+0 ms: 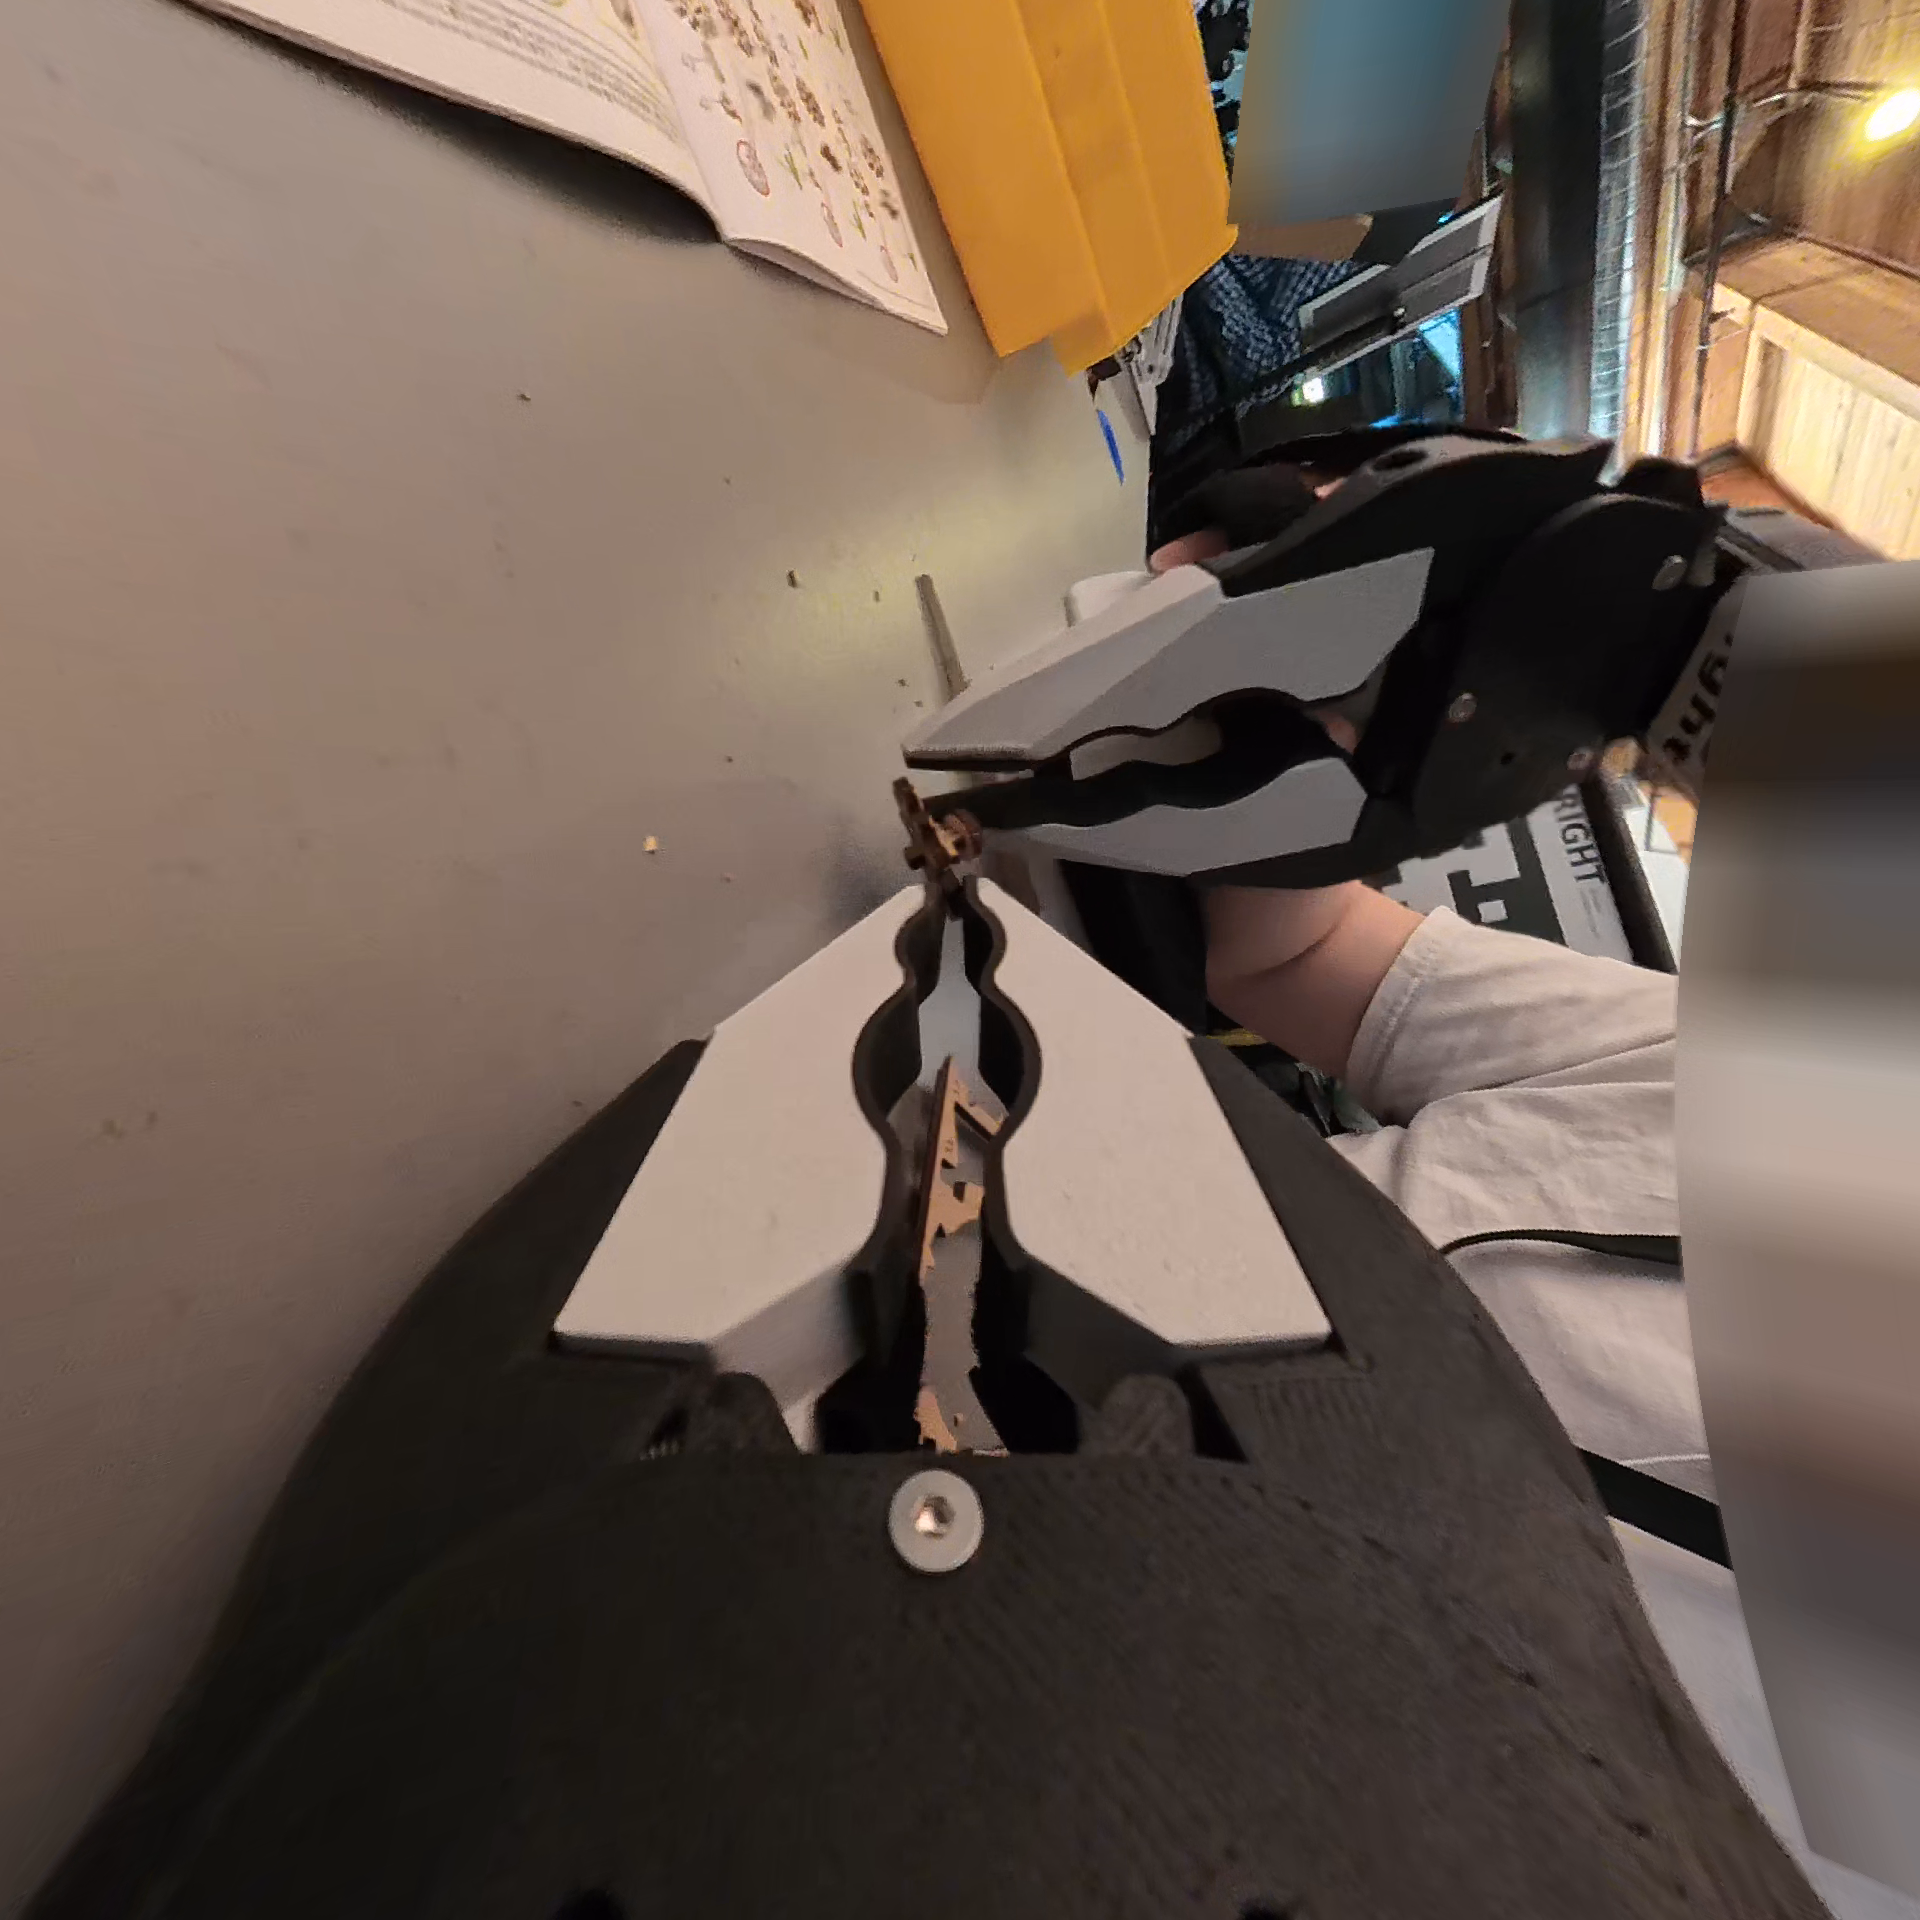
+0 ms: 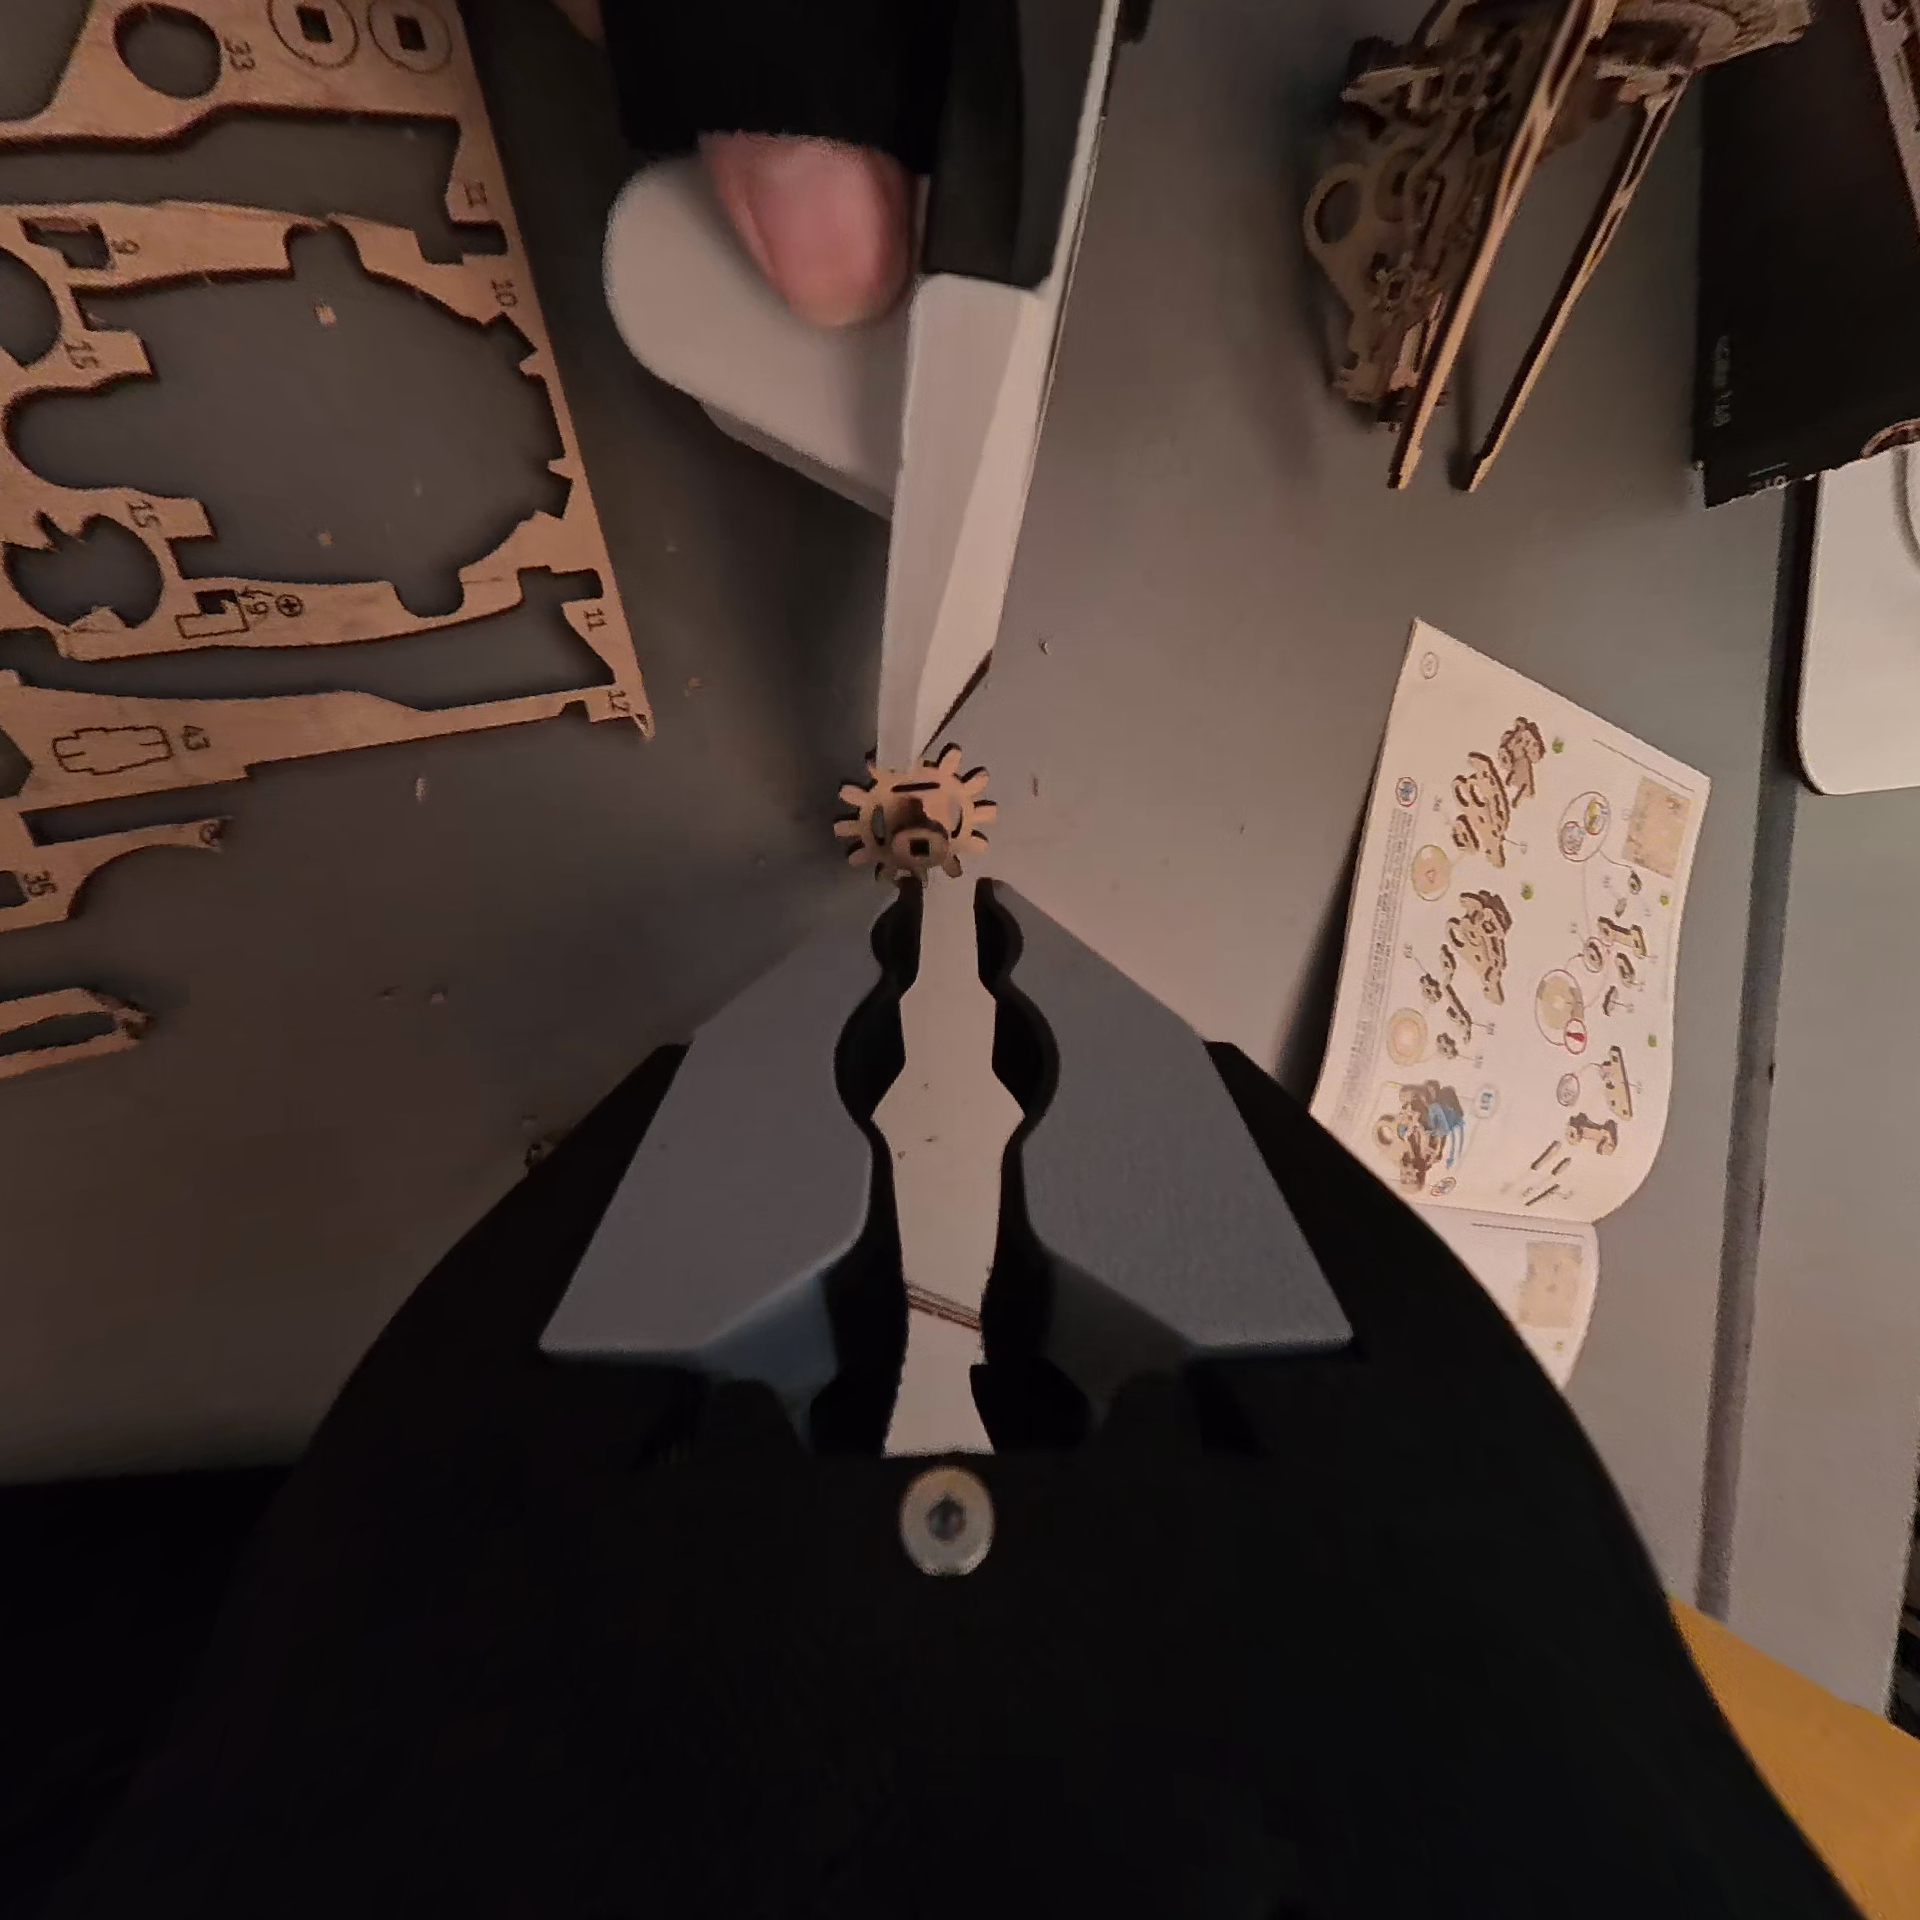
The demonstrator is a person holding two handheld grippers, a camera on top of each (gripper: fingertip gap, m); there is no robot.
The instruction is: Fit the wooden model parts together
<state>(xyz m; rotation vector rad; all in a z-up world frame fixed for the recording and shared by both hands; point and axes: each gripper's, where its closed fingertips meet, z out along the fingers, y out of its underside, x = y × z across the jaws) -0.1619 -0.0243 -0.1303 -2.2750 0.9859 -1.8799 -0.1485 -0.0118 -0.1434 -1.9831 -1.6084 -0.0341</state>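
Observation:
A small wooden gear (image 2: 914, 821) is held above the grey table (image 2: 1195, 644). My left gripper (image 1: 954, 891) is shut on it; I see it edge-on (image 1: 935, 831) just past the tips. In the right wrist view the left gripper (image 2: 902, 753) comes down from the top and pinches the gear's upper edge. My right gripper (image 2: 943, 891) stands narrowly open, its tips right under the gear with the table showing between them. In the left wrist view the right gripper (image 1: 940, 784) reaches in from the right to the gear.
A wooden sheet (image 2: 312, 644) with cut-out holes lies at the left. A part-built wooden model (image 2: 1455, 208) and a black box (image 2: 1797, 312) stand at the far right. An instruction booklet (image 2: 1507, 987) lies open. A yellow bin (image 1: 1070, 156) sits beyond. A white sleeve (image 1: 1507, 1091) is near. My two grippers' fingertips are within a few centimetres of each other.

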